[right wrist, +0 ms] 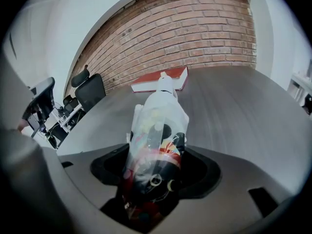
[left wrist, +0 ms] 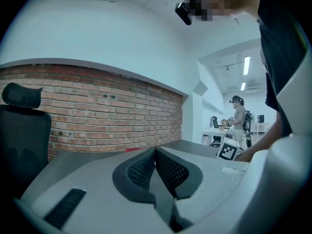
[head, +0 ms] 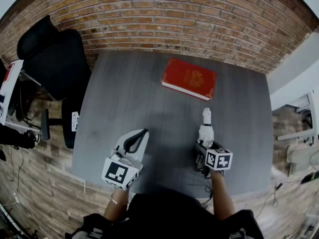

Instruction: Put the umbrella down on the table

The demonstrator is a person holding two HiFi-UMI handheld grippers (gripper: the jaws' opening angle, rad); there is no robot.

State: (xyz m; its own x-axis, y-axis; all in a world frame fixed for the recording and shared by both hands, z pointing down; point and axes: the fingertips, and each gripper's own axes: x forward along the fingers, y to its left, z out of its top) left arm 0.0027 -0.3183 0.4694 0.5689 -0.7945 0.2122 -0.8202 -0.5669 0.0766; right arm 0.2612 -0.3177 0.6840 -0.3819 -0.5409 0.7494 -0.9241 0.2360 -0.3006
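A folded umbrella (right wrist: 155,145) in a clear wrapper, white at its far tip and colourful near the handle, is clamped between the jaws of my right gripper (right wrist: 155,172). In the head view the umbrella (head: 206,127) points away from me over the grey table (head: 124,98), tip slanting down toward the surface; I cannot tell if it touches. My right gripper (head: 205,146) hovers at the near right part of the table. My left gripper (head: 141,135) is shut and empty, at the near left edge; its closed mesh pads (left wrist: 155,167) face the brick wall.
A red book (head: 189,78) lies flat at the far side of the table, also seen beyond the umbrella tip as the book (right wrist: 158,80). A black office chair (head: 55,59) stands at the table's left. A person (left wrist: 239,118) stands far off in the room.
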